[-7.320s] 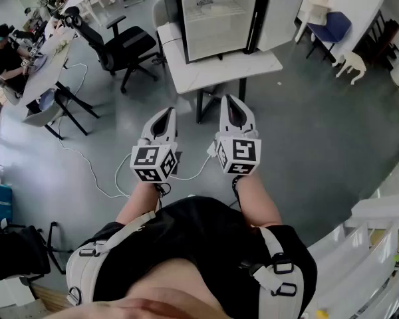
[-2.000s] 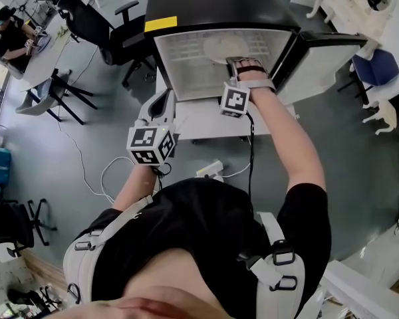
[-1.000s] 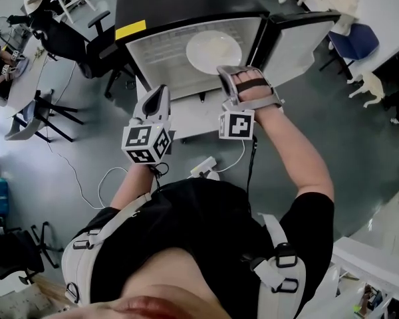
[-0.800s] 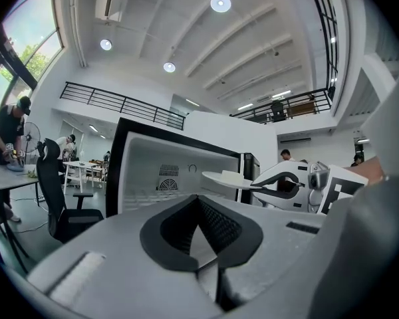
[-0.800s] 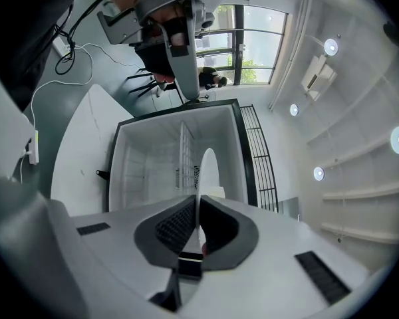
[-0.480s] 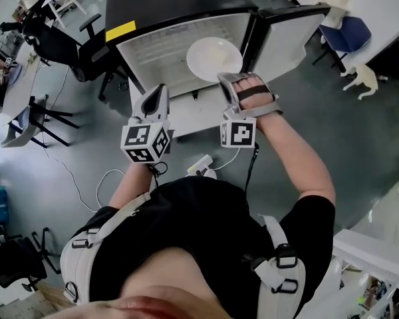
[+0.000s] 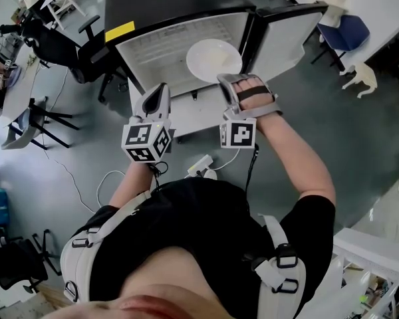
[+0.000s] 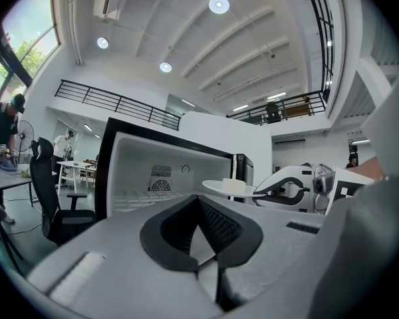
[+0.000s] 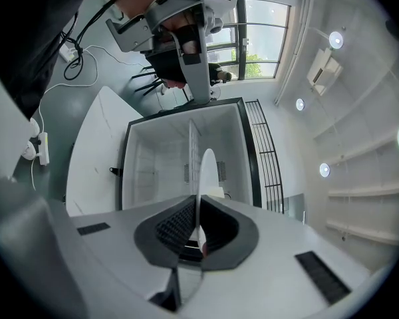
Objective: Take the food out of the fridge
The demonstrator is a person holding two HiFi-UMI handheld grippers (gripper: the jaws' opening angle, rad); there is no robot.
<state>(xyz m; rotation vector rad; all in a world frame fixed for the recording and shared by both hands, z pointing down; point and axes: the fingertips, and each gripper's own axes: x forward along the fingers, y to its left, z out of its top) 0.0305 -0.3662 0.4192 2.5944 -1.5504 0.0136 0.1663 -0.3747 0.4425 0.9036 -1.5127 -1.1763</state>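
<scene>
A white plate (image 7: 214,58) with a pale piece of food (image 8: 238,185) on it hangs level in front of the open black fridge (image 7: 176,2). My right gripper (image 7: 227,80) is shut on the plate's near rim. In the right gripper view the plate (image 9: 203,171) stands edge-on between the pads, with the fridge's white inside (image 9: 186,145) behind it. My left gripper (image 7: 161,88) is shut on nothing, left of the plate, and points at the fridge. The left gripper view shows its jaws (image 8: 198,198) touching, the plate (image 8: 221,187) and the right gripper (image 8: 292,185).
The fridge stands on a small white table (image 7: 196,115), its door (image 7: 286,35) swung open to the right. A power strip and cables (image 7: 203,165) lie on the floor by my feet. Black office chairs (image 7: 56,42) and desks stand at the left.
My right gripper has drawn the plate out of the fridge toward me, then nearly stopped. The left gripper has stayed where it was.
</scene>
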